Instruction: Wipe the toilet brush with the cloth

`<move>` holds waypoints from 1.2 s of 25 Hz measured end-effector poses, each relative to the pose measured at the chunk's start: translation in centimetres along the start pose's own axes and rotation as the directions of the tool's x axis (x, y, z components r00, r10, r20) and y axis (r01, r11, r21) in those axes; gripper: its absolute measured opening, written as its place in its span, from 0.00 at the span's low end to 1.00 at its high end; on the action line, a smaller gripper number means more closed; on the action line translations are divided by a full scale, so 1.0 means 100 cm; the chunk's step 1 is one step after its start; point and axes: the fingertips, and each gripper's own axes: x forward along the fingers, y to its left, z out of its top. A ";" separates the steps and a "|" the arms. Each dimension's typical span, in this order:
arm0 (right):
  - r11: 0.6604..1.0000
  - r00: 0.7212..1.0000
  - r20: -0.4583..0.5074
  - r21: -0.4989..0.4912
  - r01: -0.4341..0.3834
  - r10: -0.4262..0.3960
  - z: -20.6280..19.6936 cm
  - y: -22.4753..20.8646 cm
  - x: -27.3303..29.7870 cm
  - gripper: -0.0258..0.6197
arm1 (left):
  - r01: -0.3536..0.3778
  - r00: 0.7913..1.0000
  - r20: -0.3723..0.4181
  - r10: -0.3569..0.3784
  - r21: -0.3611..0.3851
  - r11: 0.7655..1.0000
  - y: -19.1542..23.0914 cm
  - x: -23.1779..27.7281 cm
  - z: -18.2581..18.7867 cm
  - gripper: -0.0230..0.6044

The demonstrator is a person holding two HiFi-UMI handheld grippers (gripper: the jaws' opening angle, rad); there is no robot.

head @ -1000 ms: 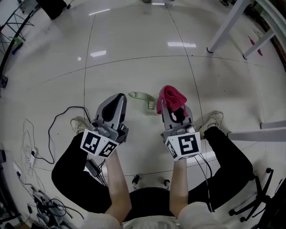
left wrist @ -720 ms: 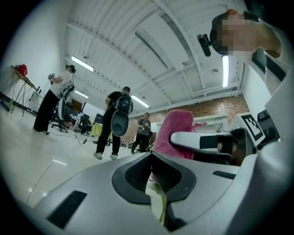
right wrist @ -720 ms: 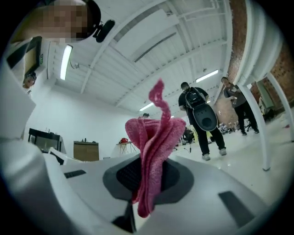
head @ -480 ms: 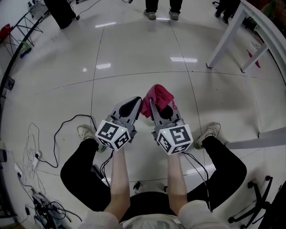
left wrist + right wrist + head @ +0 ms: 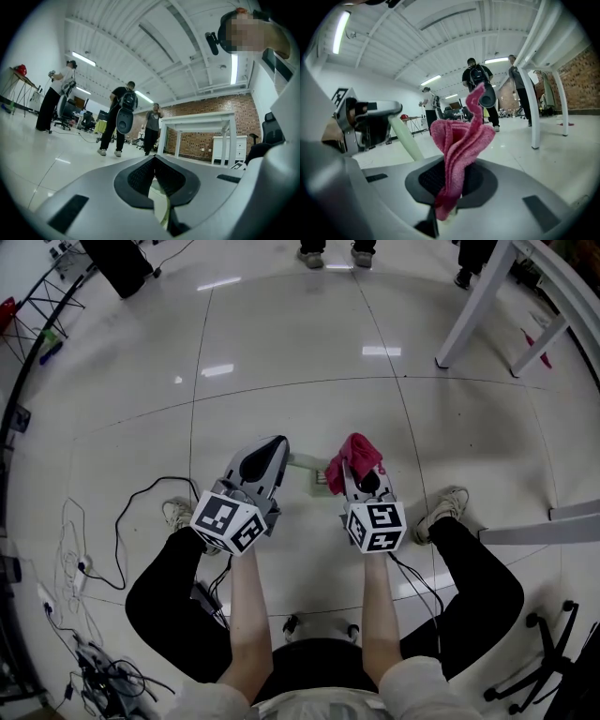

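My left gripper (image 5: 277, 444) is shut on the pale green handle of the toilet brush (image 5: 302, 462). The handle runs rightward to a head low between both grippers, partly hidden by the right one. In the left gripper view a green sliver of the brush (image 5: 163, 207) shows just behind the closed jaws of the left gripper (image 5: 154, 159). My right gripper (image 5: 354, 468) is shut on a pink cloth (image 5: 360, 450) that bunches up above its tips. In the right gripper view the cloth (image 5: 458, 138) rises from the right gripper (image 5: 452, 174), with the brush handle (image 5: 406, 140) slanting at left.
White table legs (image 5: 480, 298) stand at the upper right. Black cables (image 5: 122, 507) trail over the tiled floor at left, and a chair base (image 5: 539, 662) is at lower right. Another person's shoes (image 5: 328, 253) are at the top edge. Several people (image 5: 121, 117) stand far off.
Half a second ago both grippers were raised and close, the cloth beside the left jaws. The right gripper has since dropped and moved right; the brush shows between them again.
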 end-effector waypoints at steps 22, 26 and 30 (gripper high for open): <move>0.922 0.931 -0.361 0.376 0.093 0.054 -0.180 0.055 0.021 0.09 | 0.007 1.000 -0.002 -0.007 0.012 1.000 -0.002 0.002 0.000 0.04; 0.899 0.932 -0.362 0.409 0.156 0.003 -0.172 0.045 0.041 0.09 | 0.015 1.000 0.013 -0.015 0.014 1.000 -0.005 0.006 0.002 0.04; 0.917 0.958 -0.284 0.369 0.153 -0.045 -0.138 0.047 0.048 0.09 | 0.015 1.000 0.006 -0.015 0.010 1.000 -0.004 0.004 -0.001 0.04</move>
